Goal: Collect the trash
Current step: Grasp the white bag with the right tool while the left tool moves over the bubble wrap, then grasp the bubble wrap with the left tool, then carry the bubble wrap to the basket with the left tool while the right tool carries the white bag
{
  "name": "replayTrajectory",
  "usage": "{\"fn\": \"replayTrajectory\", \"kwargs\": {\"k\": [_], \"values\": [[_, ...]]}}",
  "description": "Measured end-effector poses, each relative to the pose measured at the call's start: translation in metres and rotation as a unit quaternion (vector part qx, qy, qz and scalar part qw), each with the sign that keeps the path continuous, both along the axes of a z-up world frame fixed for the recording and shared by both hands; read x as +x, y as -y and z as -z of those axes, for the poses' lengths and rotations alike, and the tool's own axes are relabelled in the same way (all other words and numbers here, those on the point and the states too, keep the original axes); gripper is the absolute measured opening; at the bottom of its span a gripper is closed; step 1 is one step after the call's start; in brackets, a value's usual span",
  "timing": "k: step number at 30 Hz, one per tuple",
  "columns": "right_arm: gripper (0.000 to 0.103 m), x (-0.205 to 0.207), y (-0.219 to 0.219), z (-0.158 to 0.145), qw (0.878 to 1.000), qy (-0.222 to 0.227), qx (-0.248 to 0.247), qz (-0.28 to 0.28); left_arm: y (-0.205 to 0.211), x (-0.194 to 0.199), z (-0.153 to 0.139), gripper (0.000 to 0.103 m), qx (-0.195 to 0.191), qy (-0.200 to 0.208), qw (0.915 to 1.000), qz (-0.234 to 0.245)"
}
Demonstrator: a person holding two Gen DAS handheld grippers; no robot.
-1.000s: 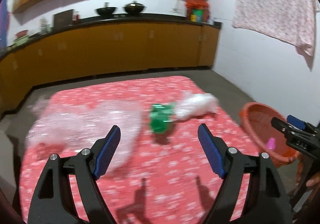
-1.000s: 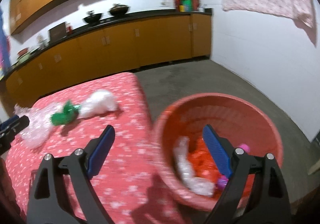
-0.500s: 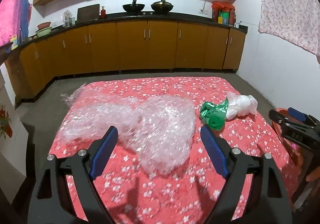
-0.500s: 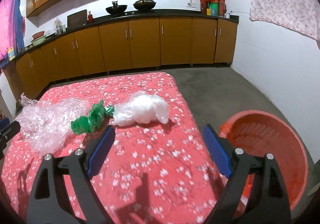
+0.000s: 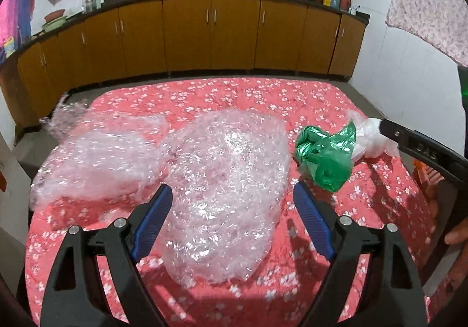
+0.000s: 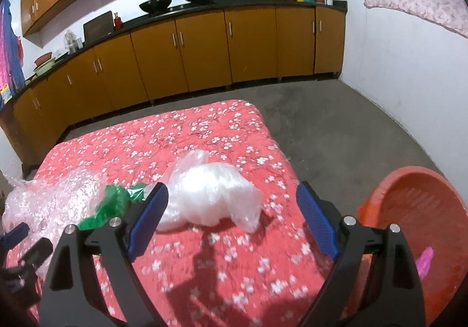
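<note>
Left gripper point(image 5: 231, 221) jaws apart, empty, over bubble wrap point(image 5: 222, 180) on the red floral cloth point(image 5: 365, 210). Right gripper point(image 6: 231, 217) jaws wide, empty, at the white plastic bag point(image 6: 213, 195); green bag point(image 5: 324, 157) lies between both.

Risks: slippery film could slide out; green bag touching the white one may drag along; bulky wrap could miss orange basket point(image 6: 415, 204).

Writing: the right gripper's finger shows embossed lettering, maybe "DAS", unclear.
</note>
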State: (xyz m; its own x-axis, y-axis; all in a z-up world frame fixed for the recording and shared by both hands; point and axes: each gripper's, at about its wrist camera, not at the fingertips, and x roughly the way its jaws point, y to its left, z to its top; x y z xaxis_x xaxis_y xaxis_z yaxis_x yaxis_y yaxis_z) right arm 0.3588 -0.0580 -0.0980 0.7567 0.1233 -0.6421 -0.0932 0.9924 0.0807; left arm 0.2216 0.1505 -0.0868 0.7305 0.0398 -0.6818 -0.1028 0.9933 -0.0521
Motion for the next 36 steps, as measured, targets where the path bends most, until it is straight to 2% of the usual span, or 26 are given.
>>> {"fn": "replayTrajectory", "kwargs": {"k": [7, 9, 11, 12, 20, 22, 26, 36], "values": [[0.084, 0.019, -0.015, 0.011, 0.999, -0.029, -0.007, -0.034, -0.005, 0.021, 0.012, 0.078, -0.019, -0.032, 0.9993, -0.002], [0.079, 0.021, -0.018, 0.013, 0.998, -0.034, -0.011, -0.043, -0.006, 0.025, 0.015, 0.075, -0.025, -0.039, 0.9989, 0.0], [0.067, 0.024, -0.022, 0.016, 0.997, -0.048, -0.015, -0.056, -0.008, 0.027, 0.017, 0.069, -0.033, -0.045, 0.9985, 0.001], [0.064, 0.025, -0.023, 0.018, 0.997, -0.053, -0.017, -0.06, -0.009, 0.027, 0.017, 0.068, -0.035, -0.046, 0.9983, 0.0], [0.038, 0.017, -0.022, 0.02, 0.996, -0.058, -0.014, -0.066, -0.004, 0.026, 0.015, 0.036, -0.042, -0.044, 0.998, 0.017], [0.034, 0.012, -0.018, 0.019, 0.996, -0.058, -0.009, -0.065, -0.003, 0.023, 0.014, 0.032, -0.043, -0.042, 0.998, 0.019], [0.032, 0.001, -0.011, 0.016, 0.997, -0.057, 0.001, -0.06, -0.002, 0.015, 0.006, 0.028, -0.048, -0.032, 0.9981, 0.021], [0.031, -0.047, 0.009, -0.008, 0.998, -0.036, 0.021, -0.045, -0.003, -0.015, -0.031, 0.027, -0.05, 0.009, 0.9986, 0.013]]}}
